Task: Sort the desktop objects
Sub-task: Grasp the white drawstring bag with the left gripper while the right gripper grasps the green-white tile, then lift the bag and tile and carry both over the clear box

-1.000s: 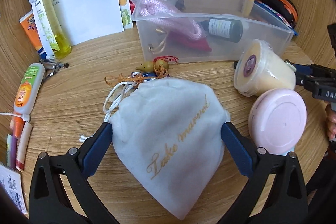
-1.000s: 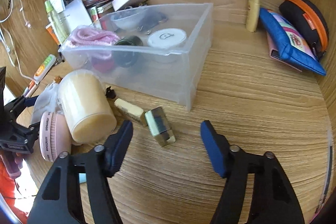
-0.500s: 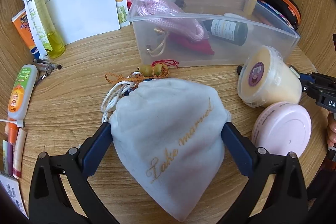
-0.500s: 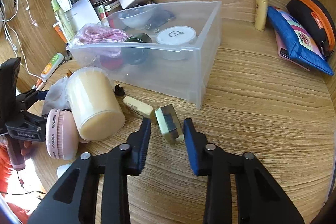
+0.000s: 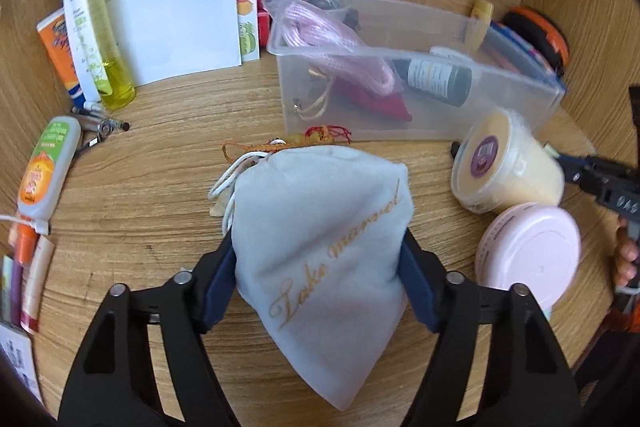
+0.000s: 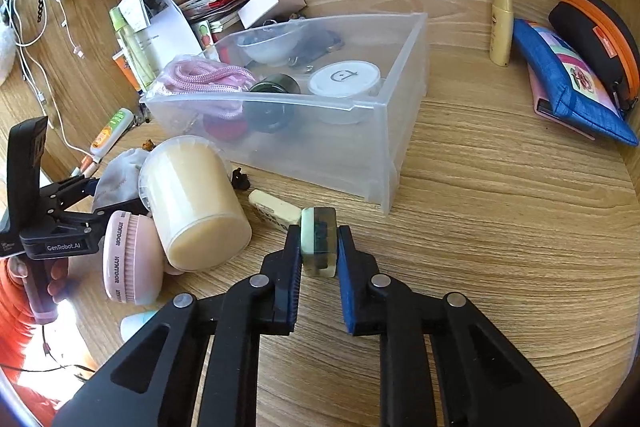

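Note:
A white drawstring pouch [image 5: 316, 195] with gold lettering lies on the wooden desk between the fingers of my left gripper [image 5: 316, 247]. Its jaws are closing and the blue pads press into the pouch's sides. My right gripper [image 6: 319, 239] is shut on a small pale-green block [image 6: 318, 221] with a dark middle, which rests on the desk. Just beyond both stands the clear plastic bin [image 6: 320, 155], holding a pink rope, a dark bottle and a white lid. In the right wrist view the left gripper [image 6: 80, 203] shows at the far left, held by a hand.
A cream jar [image 6: 192, 207] lies on its side against a pink round case [image 6: 128, 259], between the two grippers. A beige eraser [image 6: 274, 211] lies by the block. Papers, a yellow spray bottle [image 5: 96, 23] and tubes crowd the left; a blue pouch [image 6: 568, 83] lies right.
The left jaws have narrowed from wide around the pouch to pressing on it. The right jaws have come together around the green block and now grip it.

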A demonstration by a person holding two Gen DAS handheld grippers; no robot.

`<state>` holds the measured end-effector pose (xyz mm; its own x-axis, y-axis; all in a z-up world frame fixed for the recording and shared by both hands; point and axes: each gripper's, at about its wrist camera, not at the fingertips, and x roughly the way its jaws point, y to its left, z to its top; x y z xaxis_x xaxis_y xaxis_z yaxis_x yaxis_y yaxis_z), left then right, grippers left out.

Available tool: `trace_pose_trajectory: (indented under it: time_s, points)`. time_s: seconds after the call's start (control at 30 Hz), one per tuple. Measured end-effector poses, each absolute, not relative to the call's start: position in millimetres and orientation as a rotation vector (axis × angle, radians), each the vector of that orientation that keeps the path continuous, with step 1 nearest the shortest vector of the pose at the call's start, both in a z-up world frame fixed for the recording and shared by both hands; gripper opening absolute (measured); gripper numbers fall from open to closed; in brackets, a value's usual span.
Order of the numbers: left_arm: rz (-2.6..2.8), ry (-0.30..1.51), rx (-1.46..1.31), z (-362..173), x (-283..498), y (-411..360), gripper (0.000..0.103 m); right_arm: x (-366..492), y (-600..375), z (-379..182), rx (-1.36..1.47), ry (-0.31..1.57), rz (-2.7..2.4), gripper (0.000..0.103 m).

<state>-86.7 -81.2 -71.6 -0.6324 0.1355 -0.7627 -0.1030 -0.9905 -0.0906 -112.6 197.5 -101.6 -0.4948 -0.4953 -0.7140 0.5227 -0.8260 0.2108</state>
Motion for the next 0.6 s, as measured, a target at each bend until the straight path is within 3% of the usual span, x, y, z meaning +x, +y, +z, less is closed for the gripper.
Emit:
trace_pose_trajectory:
  time_s: [0.23,0.6]
  points:
    - [2.731,-0.216,-1.209,-66.1,-74.5,-97.2,0.066,-110.6,202.5,-98.5,1.053,0.013,-2.308,0.015]
    - [2.798,-0.296,-1.058,-38.5,-50.9,-107.8,0.066,-110.7,213.2,-90.8,1.016,-0.076,-2.321,0.015]
